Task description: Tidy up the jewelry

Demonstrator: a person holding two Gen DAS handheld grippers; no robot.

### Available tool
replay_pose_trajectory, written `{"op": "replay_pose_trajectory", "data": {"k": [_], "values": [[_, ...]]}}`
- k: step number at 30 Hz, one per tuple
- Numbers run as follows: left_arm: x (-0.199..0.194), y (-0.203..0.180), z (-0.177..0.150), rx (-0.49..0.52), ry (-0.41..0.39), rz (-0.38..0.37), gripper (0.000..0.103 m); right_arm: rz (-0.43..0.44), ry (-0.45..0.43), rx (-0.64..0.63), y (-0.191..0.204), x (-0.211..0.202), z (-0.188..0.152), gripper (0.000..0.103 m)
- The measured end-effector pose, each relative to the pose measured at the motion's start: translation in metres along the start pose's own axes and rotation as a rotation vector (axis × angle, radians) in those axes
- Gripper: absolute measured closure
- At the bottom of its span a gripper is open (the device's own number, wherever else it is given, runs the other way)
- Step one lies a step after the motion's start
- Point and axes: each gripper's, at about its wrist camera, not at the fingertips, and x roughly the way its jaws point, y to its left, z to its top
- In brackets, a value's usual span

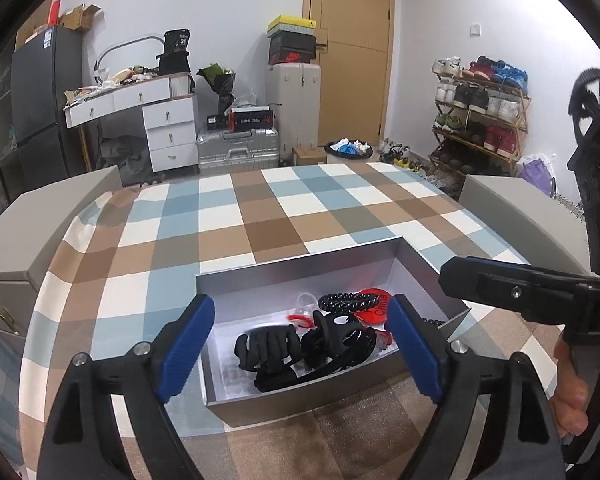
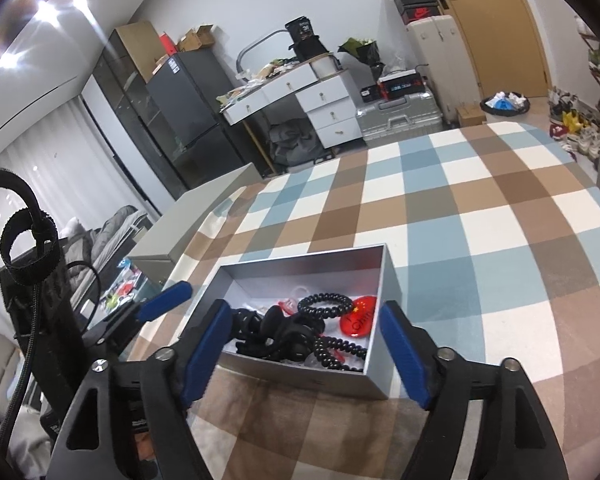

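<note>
An open silver box (image 1: 296,264) sits on the checked tablecloth (image 1: 236,216). It holds black claw clips (image 1: 266,348), a black spiral hair tie (image 1: 348,302), a red badge (image 1: 374,308) and small red and clear pieces. My left gripper (image 1: 300,308) hovers open over the box's near edge with nothing between its blue pads. The right gripper's black finger (image 1: 460,276) reaches in from the right. In the right wrist view the box (image 2: 300,376), the claw clips (image 2: 276,328), spiral ties (image 2: 326,304) and badge (image 2: 358,322) show. My right gripper (image 2: 305,311) is open and holds nothing. The left gripper's finger (image 2: 168,298) stands beside the box's left wall.
Grey boxes flank the table at its left (image 1: 40,220) and right (image 1: 512,208) edges. A hand (image 1: 572,400) grips the right tool's handle. Beyond the table are white drawers (image 1: 168,128), suitcases (image 1: 240,148) and a shoe rack (image 1: 480,120).
</note>
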Motion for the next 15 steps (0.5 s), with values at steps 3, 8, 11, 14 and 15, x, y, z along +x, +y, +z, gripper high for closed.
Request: {"op": "replay_pose_trajectory", "data": {"k": [3, 8, 11, 14, 15], "values": [[-0.004, 0.003, -0.001, -0.013, -0.017, 0.015, 0.002, -0.001, -0.008, -0.006, 0.0, -0.003, -0.001, 0.011], [-0.014, 0.011, -0.007, -0.038, -0.044, 0.031, 0.002, -0.002, -0.03, -0.039, 0.002, -0.011, -0.007, 0.0], [-0.02, 0.014, -0.012, -0.052, -0.066, 0.066, 0.001, 0.014, -0.054, -0.07, 0.005, -0.017, -0.011, 0.0], [-0.028, 0.02, -0.019, -0.086, -0.089, 0.087, 0.001, 0.014, -0.082, -0.119, 0.009, -0.023, -0.017, 0.0], [-0.03, 0.022, -0.022, -0.095, -0.093, 0.082, 0.001, 0.012, -0.089, -0.134, 0.01, -0.025, -0.02, 0.0]]}}
